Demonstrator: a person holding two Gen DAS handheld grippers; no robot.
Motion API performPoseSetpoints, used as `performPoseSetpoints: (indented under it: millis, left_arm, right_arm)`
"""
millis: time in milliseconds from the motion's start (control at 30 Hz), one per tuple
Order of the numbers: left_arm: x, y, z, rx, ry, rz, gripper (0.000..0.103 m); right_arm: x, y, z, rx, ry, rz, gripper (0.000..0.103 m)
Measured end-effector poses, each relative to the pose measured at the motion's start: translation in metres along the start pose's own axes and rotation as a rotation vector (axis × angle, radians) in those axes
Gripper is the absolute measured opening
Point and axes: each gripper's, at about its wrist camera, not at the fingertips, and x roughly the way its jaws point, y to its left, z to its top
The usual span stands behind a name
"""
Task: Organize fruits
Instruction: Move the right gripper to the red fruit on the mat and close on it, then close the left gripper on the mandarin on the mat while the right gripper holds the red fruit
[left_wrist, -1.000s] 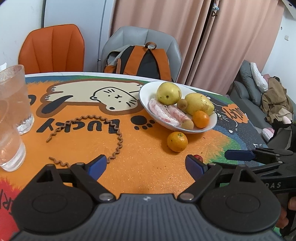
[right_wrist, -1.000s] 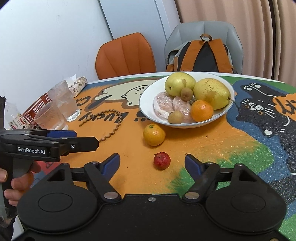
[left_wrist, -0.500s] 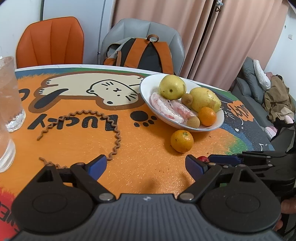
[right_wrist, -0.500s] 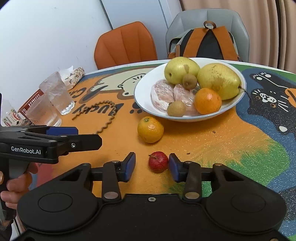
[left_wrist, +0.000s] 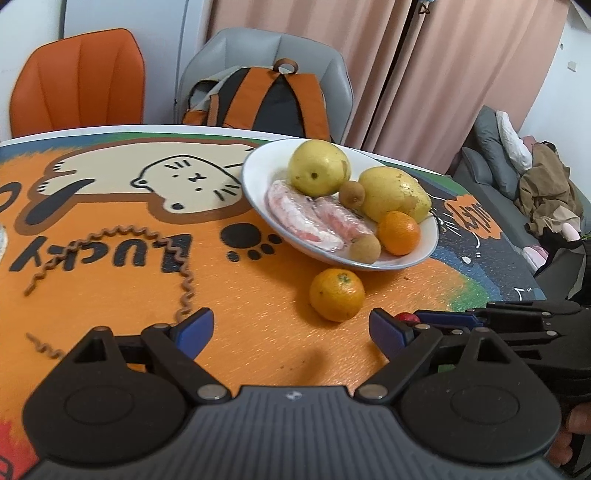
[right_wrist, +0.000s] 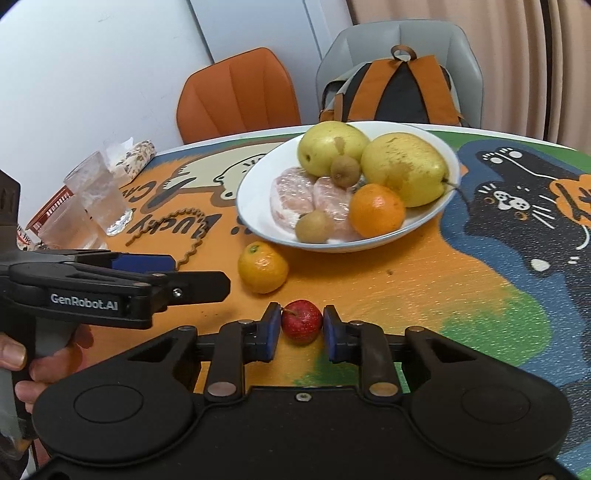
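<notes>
A white bowl holds two yellow pears, two kiwis, an orange and wrapped pink fruit pieces. A loose orange lies on the table just in front of the bowl. My right gripper is shut on a small red fruit, which rests on the table; a sliver of it shows in the left wrist view. My left gripper is open and empty, just short of the loose orange; it appears at the left of the right wrist view.
Two drinking glasses and a wrapped packet stand at the table's left. A brown zigzag cord lies on the mat. An orange chair and a grey chair with a backpack stand behind the table.
My right gripper moved forward and closed its jaws onto the small red fruit. My left gripper moved forward and right, nearer the loose orange, staying open.
</notes>
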Motion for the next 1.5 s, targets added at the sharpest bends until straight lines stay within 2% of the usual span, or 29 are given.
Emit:
performPoseSetpoints:
  millis: [300,567,767,800,867,1500]
  left_arm:
    - [0.014,-0.012,0.005,0.017,-0.004,-0.021,0.087]
    - [0.027,-0.022,0.008,0.043,-0.006,-0.016,0.078]
    - [0.035,-0.027,0.006,0.044,-0.001,-0.004,0.058]
    - [0.035,-0.027,0.005,0.043,-0.005,0.002,0.047]
    - [0.034,-0.027,0.005,0.029,-0.004,-0.014,0.038]
    - [-0.001,-0.02,-0.003,0.018,-0.051,0.008,0.037]
  right_arm:
    - [-0.007,-0.014,0.002,0.019,-0.013,-0.022,0.023]
    - [-0.014,-0.022,0.003,0.032,-0.025,-0.035,0.023]
    - [-0.019,-0.027,0.003,0.041,-0.033,-0.03,0.023]
    - [-0.02,-0.028,0.003,0.041,-0.034,-0.028,0.023]
    - [-0.019,-0.029,0.003,0.044,-0.029,-0.024,0.023]
    - [-0.032,-0.008,0.008,0.008,-0.058,-0.008,0.023]
